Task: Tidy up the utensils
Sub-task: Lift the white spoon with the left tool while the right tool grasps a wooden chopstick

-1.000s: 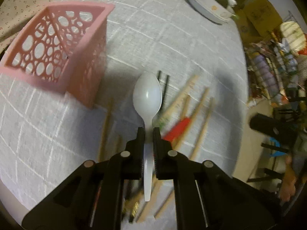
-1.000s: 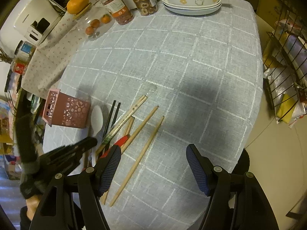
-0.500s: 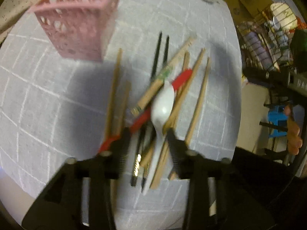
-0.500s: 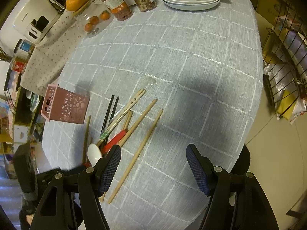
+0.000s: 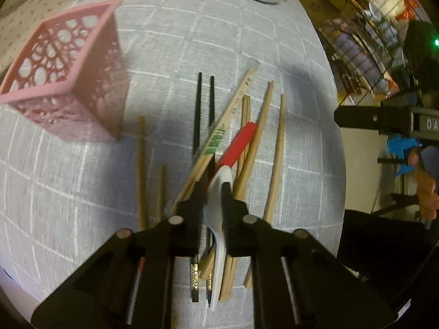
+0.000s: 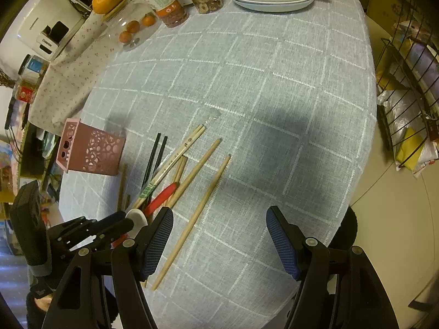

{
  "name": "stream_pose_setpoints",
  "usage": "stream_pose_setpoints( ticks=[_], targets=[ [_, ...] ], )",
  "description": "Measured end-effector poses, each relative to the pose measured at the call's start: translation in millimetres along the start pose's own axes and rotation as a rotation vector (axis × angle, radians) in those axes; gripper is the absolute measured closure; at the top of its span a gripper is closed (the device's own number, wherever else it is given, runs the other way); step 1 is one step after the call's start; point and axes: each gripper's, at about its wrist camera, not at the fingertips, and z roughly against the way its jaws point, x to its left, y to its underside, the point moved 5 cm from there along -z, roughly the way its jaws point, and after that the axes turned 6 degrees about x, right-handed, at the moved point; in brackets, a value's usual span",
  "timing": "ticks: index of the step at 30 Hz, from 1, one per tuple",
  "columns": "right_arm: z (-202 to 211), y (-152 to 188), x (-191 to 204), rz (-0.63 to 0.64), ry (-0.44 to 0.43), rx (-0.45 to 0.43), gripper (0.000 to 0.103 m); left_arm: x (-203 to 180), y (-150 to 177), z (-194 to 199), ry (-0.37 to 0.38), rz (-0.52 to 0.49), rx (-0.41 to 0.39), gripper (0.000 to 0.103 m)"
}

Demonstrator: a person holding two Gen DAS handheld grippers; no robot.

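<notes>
Left gripper (image 5: 215,189) clamps the white spoon (image 5: 218,192); right gripper (image 6: 219,235) spread, empty. We judge transport next, toward pink holder (image 5: 65,74) at 10 o'clock.

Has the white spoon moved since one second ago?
Yes. In the right wrist view the spoon has gone from beside the pink basket to the near end of the chopstick pile.
</notes>
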Motion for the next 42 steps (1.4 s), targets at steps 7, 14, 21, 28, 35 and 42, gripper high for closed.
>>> stream_pose_setpoints(
  ticks=[7, 14, 21, 28, 35, 42],
  targets=[
    [-12, -4, 1, -0.010, 0.001, 0.015, 0.032, -3, -3, 20, -0.007, 0.014, -0.055, 0.101],
    [-34, -14, 3, -0.028, 0.037, 0.036, 0.051, -2, 2, 70, -0.022, 0.023, -0.184, 0.102],
    [-56, -25, 3, -0.076, 0.088, 0.061, 0.078, 3, 2, 92, -0.017, 0.061, -0.253, 0.102],
    [-69, -29, 12, -0.070, 0.125, 0.073, 0.079, 20, 9, 101, -0.019, 0.087, -0.260, 0.102],
    [-78, -30, 20, -0.085, 0.203, 0.103, 0.084, 32, 17, 112, -0.048, 0.103, -0.284, 0.102],
    [-82, -29, 47, -0.044, 0.205, 0.069, 0.097, 40, 17, 125, -0.126, 0.113, -0.341, 0.102]
  ],
)
